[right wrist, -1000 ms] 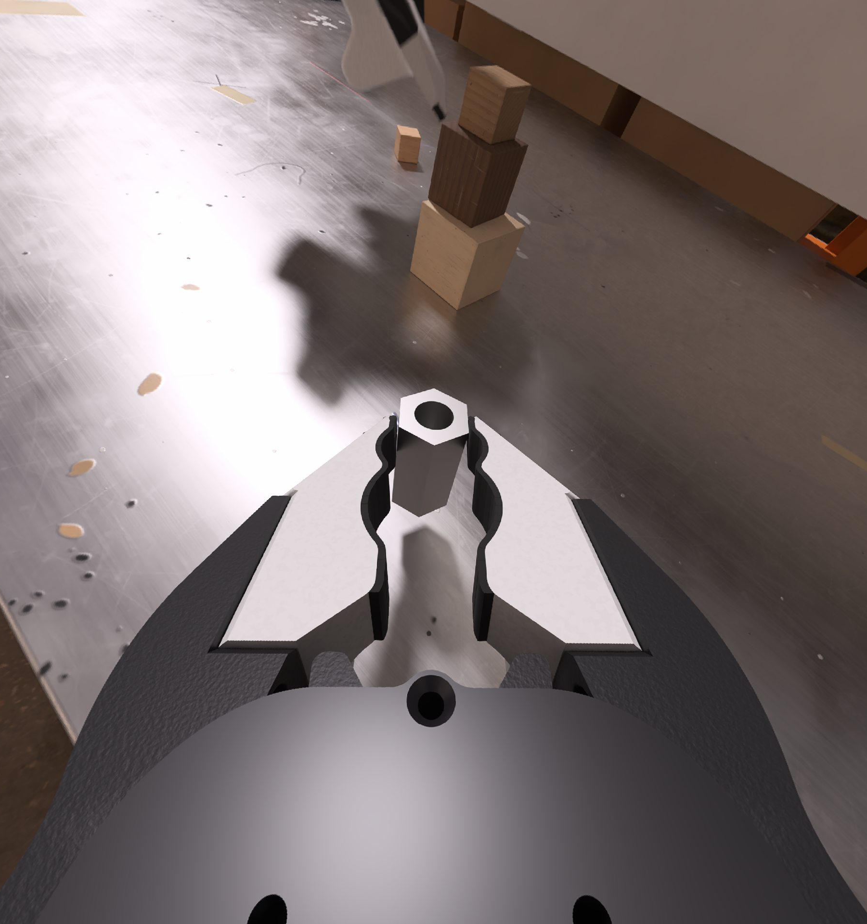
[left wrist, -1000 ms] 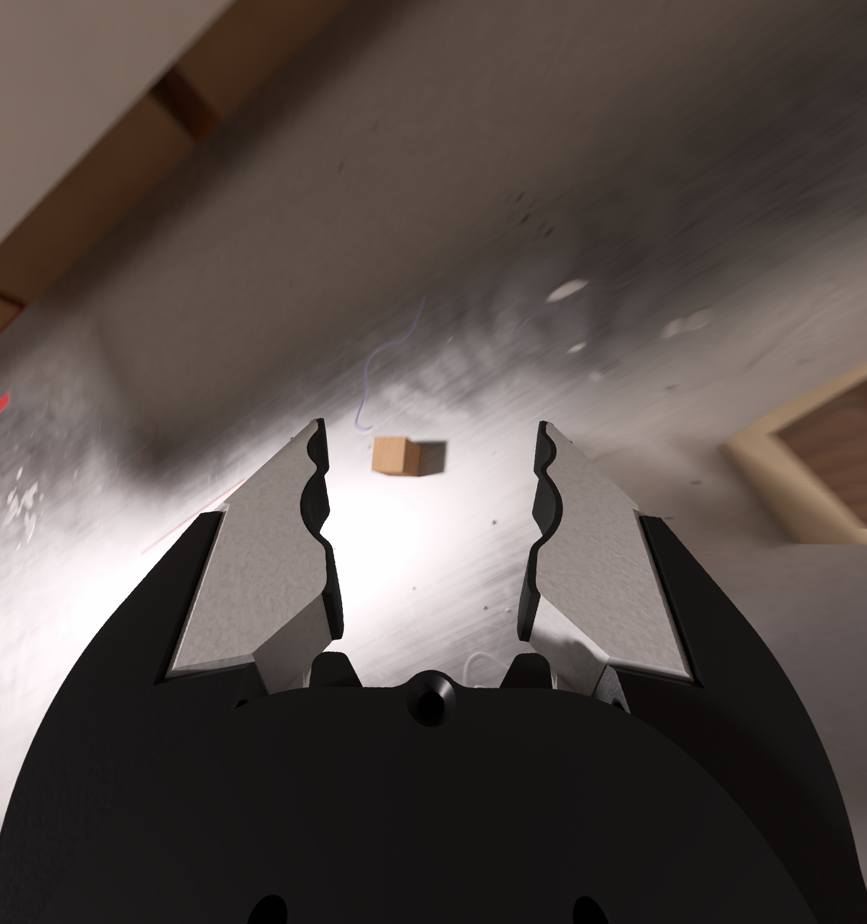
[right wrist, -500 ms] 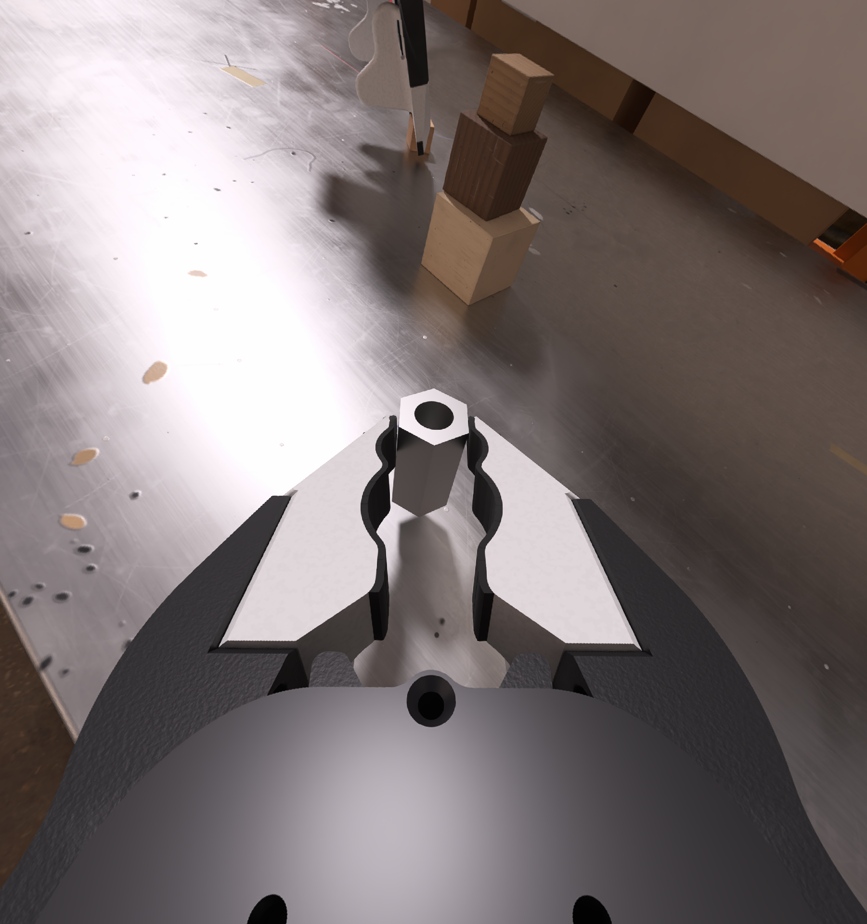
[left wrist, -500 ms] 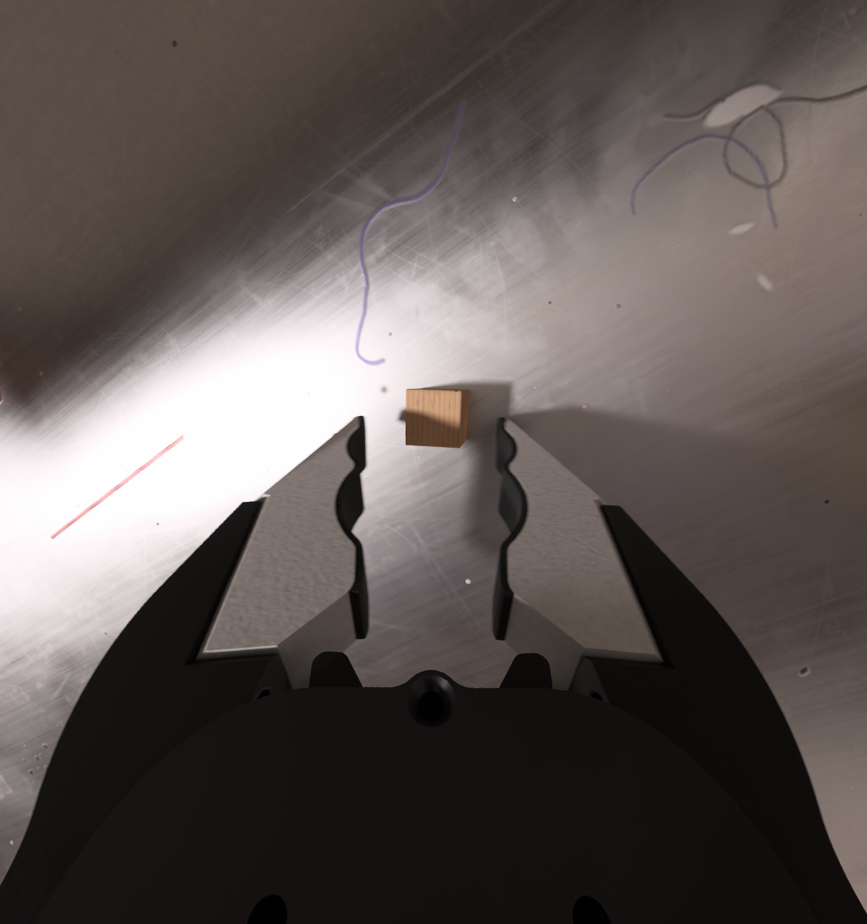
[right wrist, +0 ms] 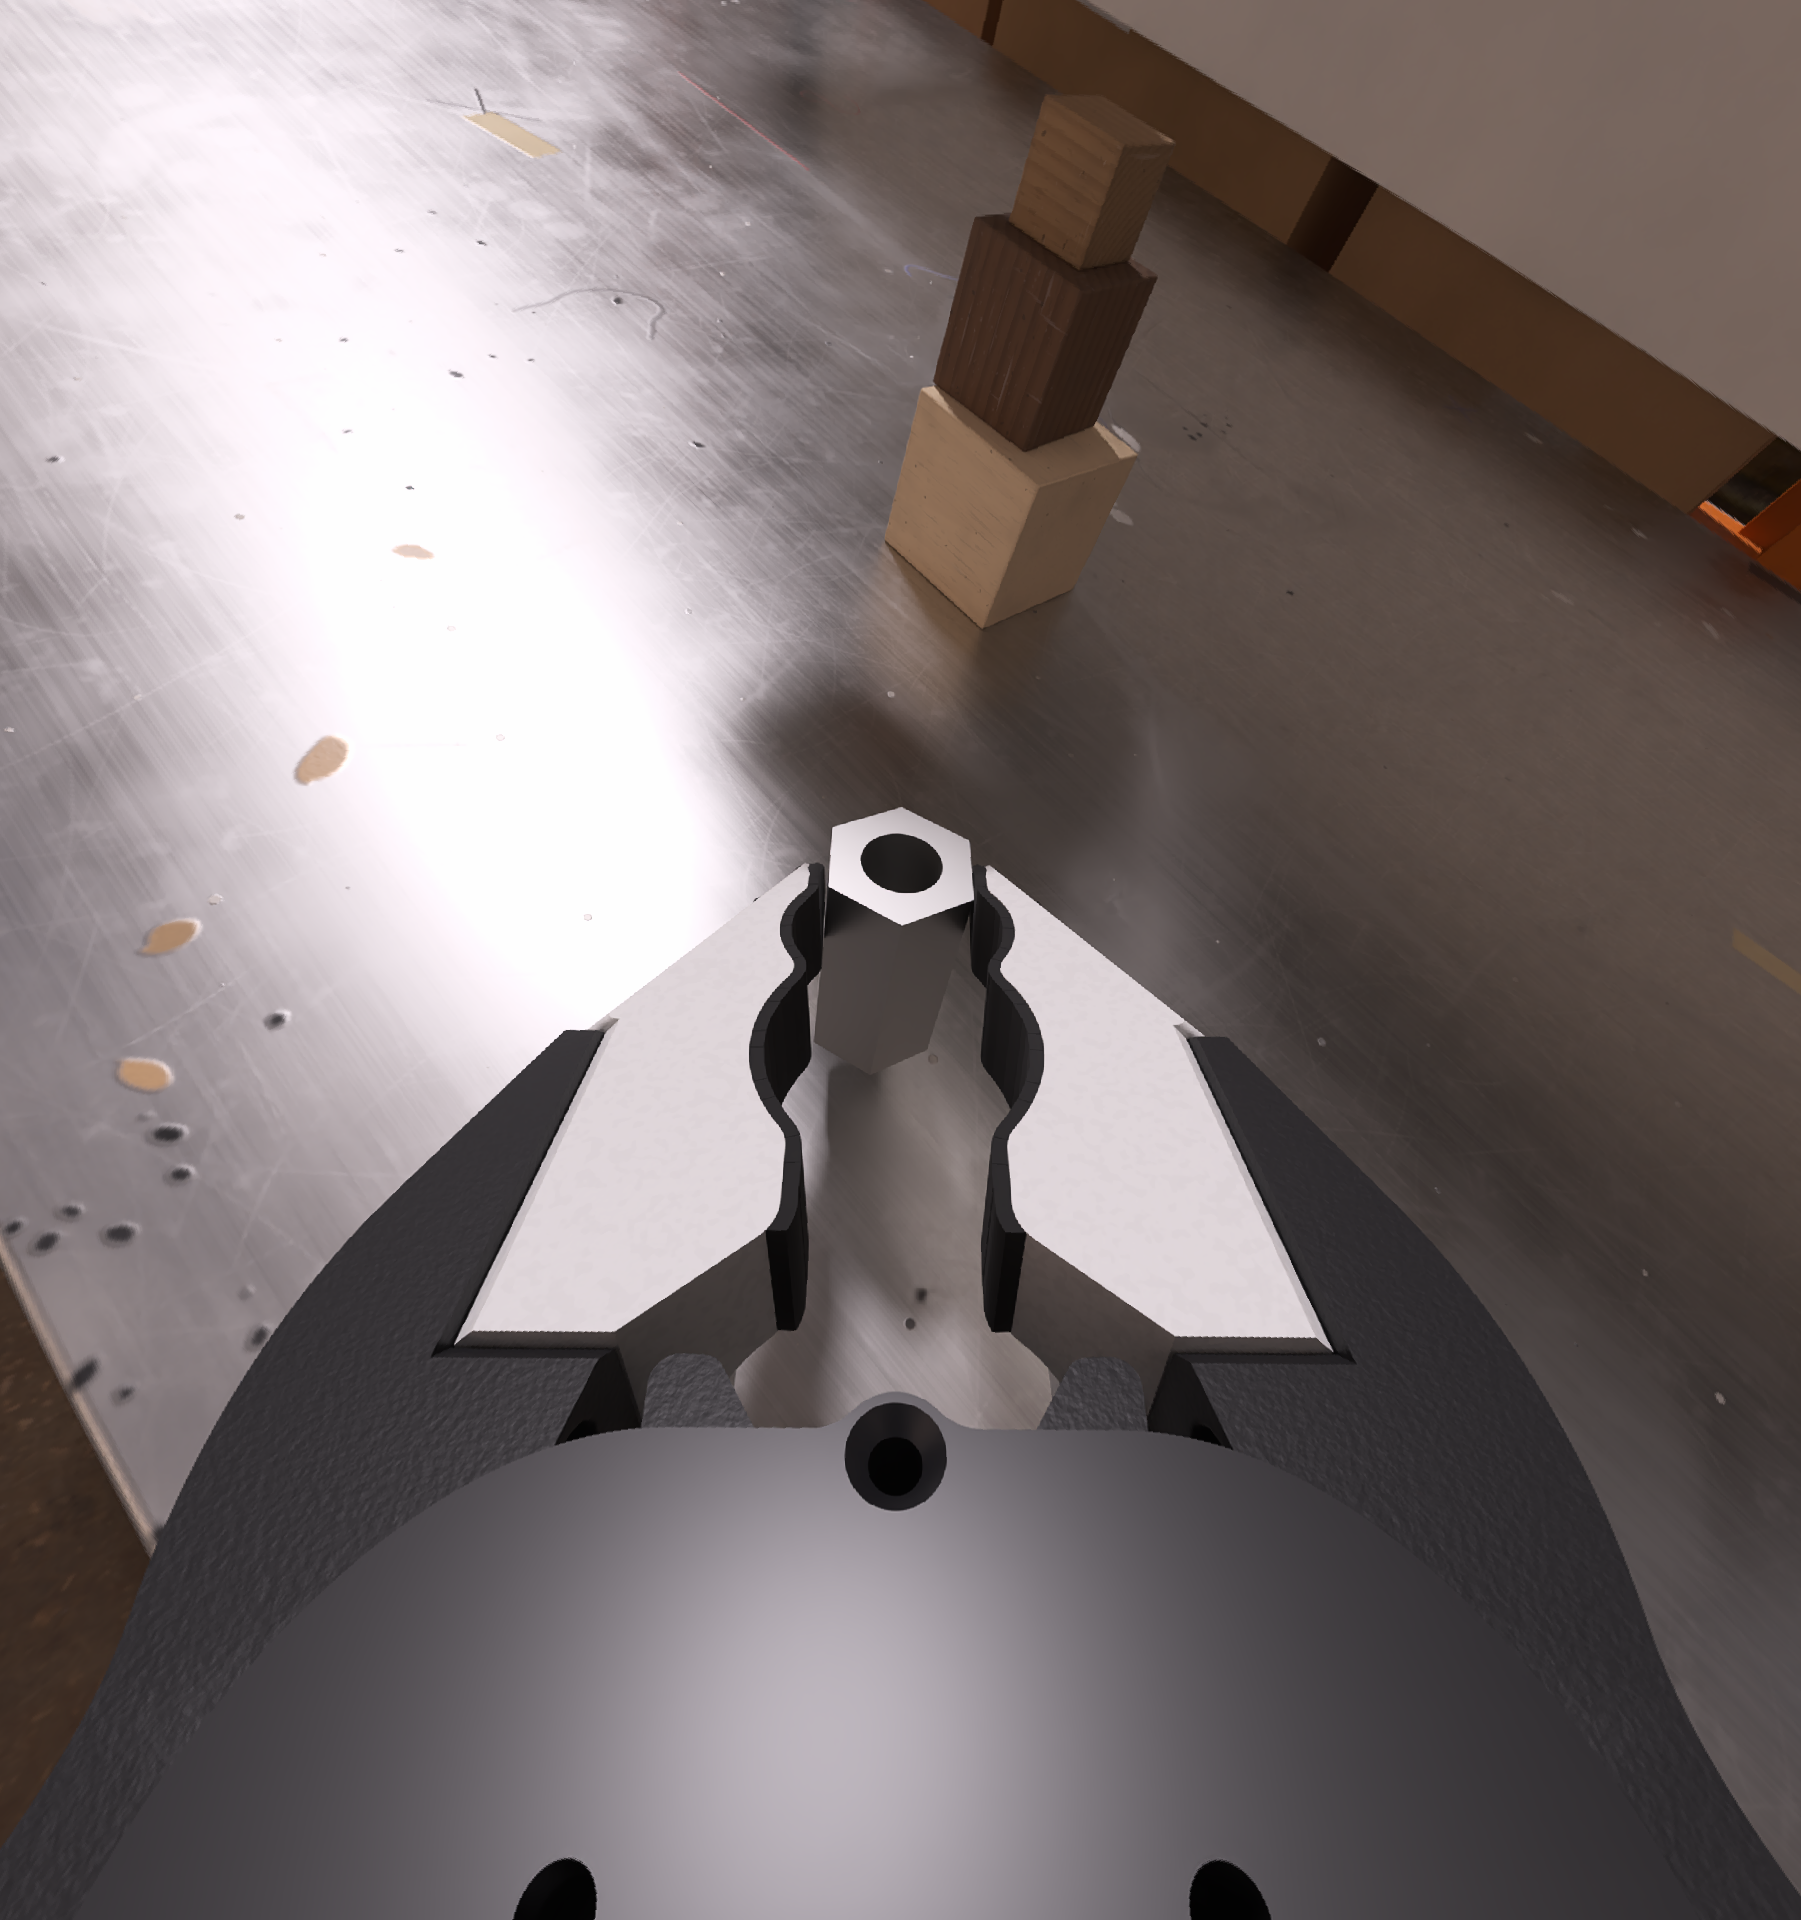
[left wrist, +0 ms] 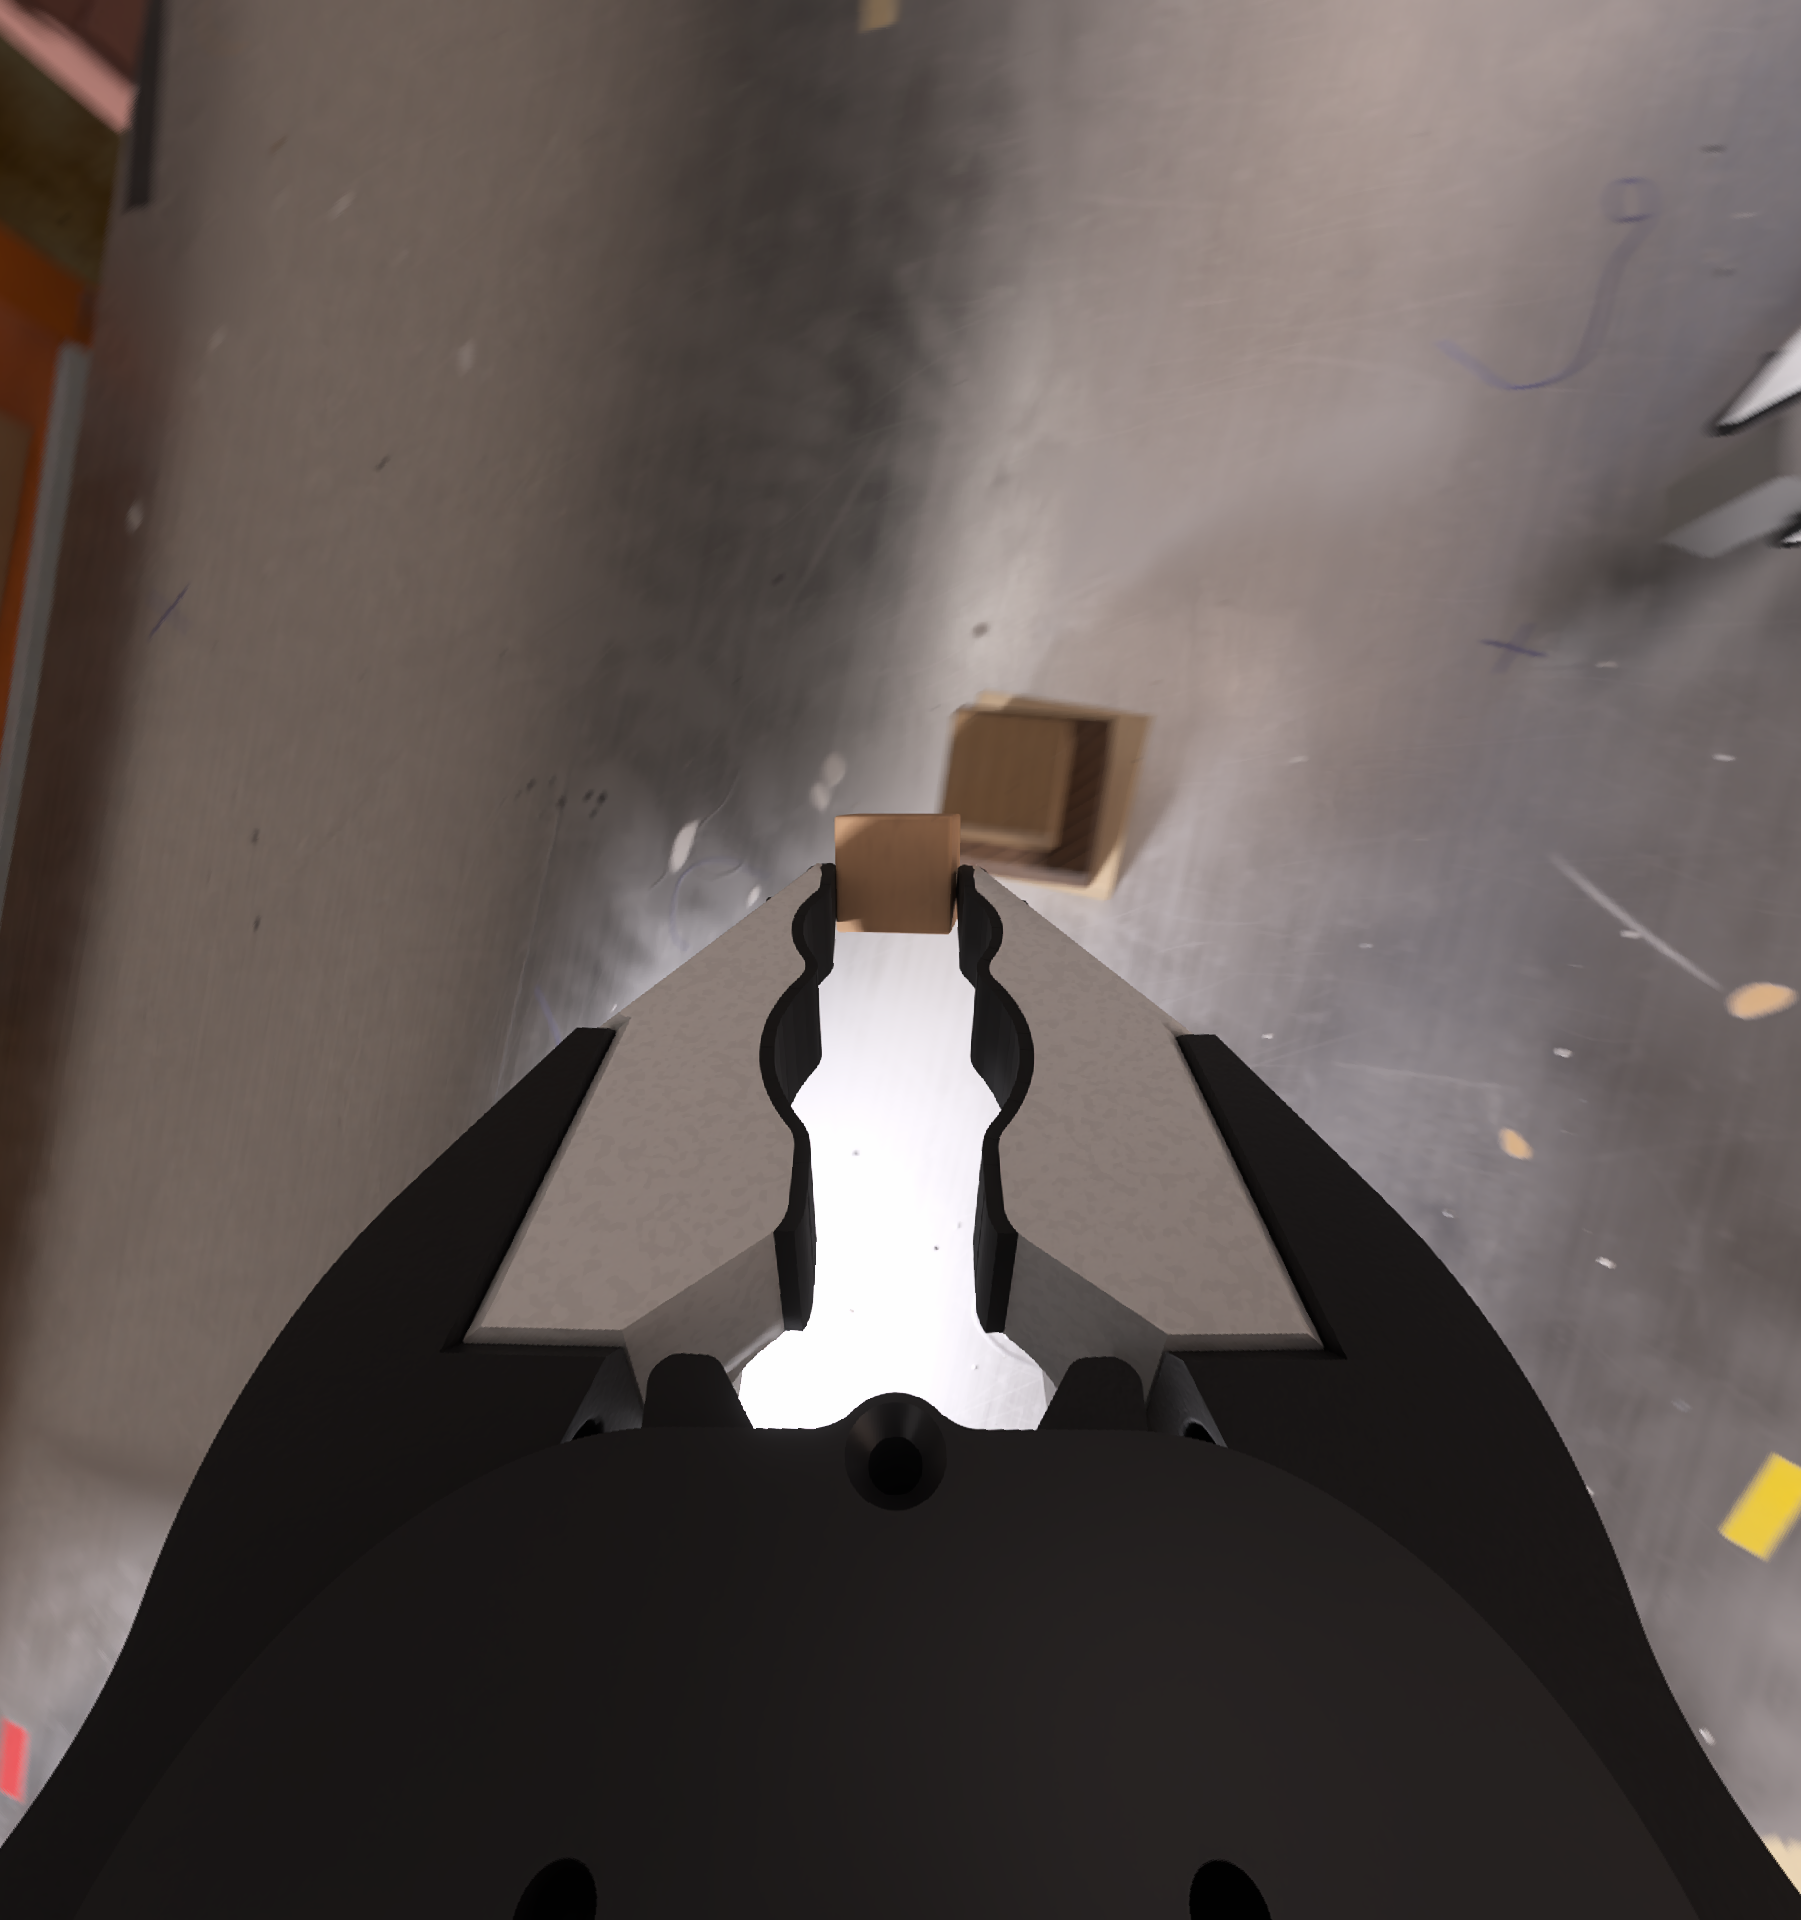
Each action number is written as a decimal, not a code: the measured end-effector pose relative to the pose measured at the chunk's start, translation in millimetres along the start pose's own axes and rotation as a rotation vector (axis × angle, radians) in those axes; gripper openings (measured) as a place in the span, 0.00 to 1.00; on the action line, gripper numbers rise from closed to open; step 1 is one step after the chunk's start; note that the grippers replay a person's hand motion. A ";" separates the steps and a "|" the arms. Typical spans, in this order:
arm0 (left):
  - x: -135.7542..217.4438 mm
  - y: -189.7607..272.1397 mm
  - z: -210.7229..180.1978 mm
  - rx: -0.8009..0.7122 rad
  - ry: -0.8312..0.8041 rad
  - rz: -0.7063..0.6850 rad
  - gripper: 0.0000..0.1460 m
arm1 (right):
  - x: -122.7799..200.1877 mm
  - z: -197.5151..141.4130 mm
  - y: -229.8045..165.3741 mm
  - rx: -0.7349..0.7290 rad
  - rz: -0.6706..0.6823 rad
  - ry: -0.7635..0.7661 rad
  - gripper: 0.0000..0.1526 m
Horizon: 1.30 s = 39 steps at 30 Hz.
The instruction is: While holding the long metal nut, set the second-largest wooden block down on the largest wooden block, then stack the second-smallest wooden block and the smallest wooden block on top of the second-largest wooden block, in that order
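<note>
My left gripper (left wrist: 896, 902) is shut on the smallest wooden block (left wrist: 894, 875), a small tan cube, and holds it high above the table, looking down. Just right of it and below stands the stack seen from above (left wrist: 1041, 800). In the right wrist view the stack has the largest pale block (right wrist: 1000, 509) at the bottom, the dark brown second-largest block (right wrist: 1041, 332) on it and the tan second-smallest block (right wrist: 1088, 177) on top. My right gripper (right wrist: 898, 899) is shut on the long metal nut (right wrist: 891, 940), upright, above the table in front of the stack.
The scratched metal table (right wrist: 460, 520) has paint spots and tape scraps. Its left edge (right wrist: 34, 1340) runs near my right gripper. A wall with brown panels (right wrist: 1498, 301) stands behind the stack. The right gripper's tips (left wrist: 1800, 457) show at the right edge of the left wrist view.
My left gripper has shut on the smallest block, lifted it off the table and carried it up beside the stack. The right gripper still holds the nut and has moved closer to the stack.
</note>
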<state>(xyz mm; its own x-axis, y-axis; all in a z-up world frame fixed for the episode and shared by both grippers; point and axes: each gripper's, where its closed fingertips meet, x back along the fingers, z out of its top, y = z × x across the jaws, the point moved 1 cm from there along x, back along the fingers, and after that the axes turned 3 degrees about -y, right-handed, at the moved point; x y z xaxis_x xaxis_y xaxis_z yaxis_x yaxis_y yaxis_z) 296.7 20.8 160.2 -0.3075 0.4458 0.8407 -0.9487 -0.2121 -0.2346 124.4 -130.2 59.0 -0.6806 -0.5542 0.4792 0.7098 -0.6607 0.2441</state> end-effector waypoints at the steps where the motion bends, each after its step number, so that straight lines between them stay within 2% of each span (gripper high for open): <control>1: 1.0 9.2 9.8 -0.037 -0.009 -0.025 0.16 | 0.0 0.0 -0.1 0.002 -0.001 -0.001 0.18; 3: -2.3 21.5 20.4 -0.088 -0.056 -0.056 0.16 | 0.1 -0.3 -0.1 0.004 -0.003 -0.002 0.18; 7: -19.0 19.0 20.4 -0.114 -0.177 -0.020 0.16 | 1.2 -0.7 -0.2 0.011 -0.008 -0.004 0.18; 11: -29.6 12.6 17.4 -0.055 -0.183 -0.045 0.16 | 2.3 -0.3 -0.8 0.019 -0.012 -0.003 0.18; 26: -33.4 15.5 18.1 -0.022 -0.158 -0.101 0.16 | 0.1 -1.6 -3.1 0.035 -0.010 -0.013 0.18; 27: -34.5 16.9 17.8 -0.011 -0.154 -0.106 0.22 | 0.2 -1.7 -3.0 0.036 -0.012 -0.013 0.18; 29: -32.4 20.7 19.6 0.003 -0.126 -0.121 0.43 | 0.4 -1.8 -2.4 0.036 -0.013 -0.013 0.18; 30: -28.6 22.3 20.9 0.007 -0.106 -0.119 0.48 | 0.4 -1.7 -2.1 0.034 -0.014 -0.012 0.18; 32: -16.0 26.5 23.7 0.022 -0.040 -0.076 0.54 | 0.9 -1.4 -1.2 0.032 -0.015 -0.010 0.18; 34: -0.2 32.6 24.7 0.085 0.082 0.038 0.57 | 2.3 -1.1 0.4 0.032 -0.021 -0.007 0.18; 37: 13.3 48.4 7.9 0.326 0.281 0.326 0.58 | 3.8 -2.5 4.8 0.023 -0.034 -0.012 0.18; 39: 9.5 72.6 -22.7 0.507 0.318 0.476 0.61 | 4.0 -3.2 9.0 0.007 -0.045 -0.017 0.18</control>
<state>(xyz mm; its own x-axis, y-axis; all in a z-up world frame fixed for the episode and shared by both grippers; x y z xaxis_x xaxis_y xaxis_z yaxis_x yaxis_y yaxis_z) 223.2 29.3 140.1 -0.7539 0.4191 0.5059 -0.5823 -0.7829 -0.2191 127.5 -140.0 60.5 -0.7091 -0.5151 0.4814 0.6795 -0.6816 0.2716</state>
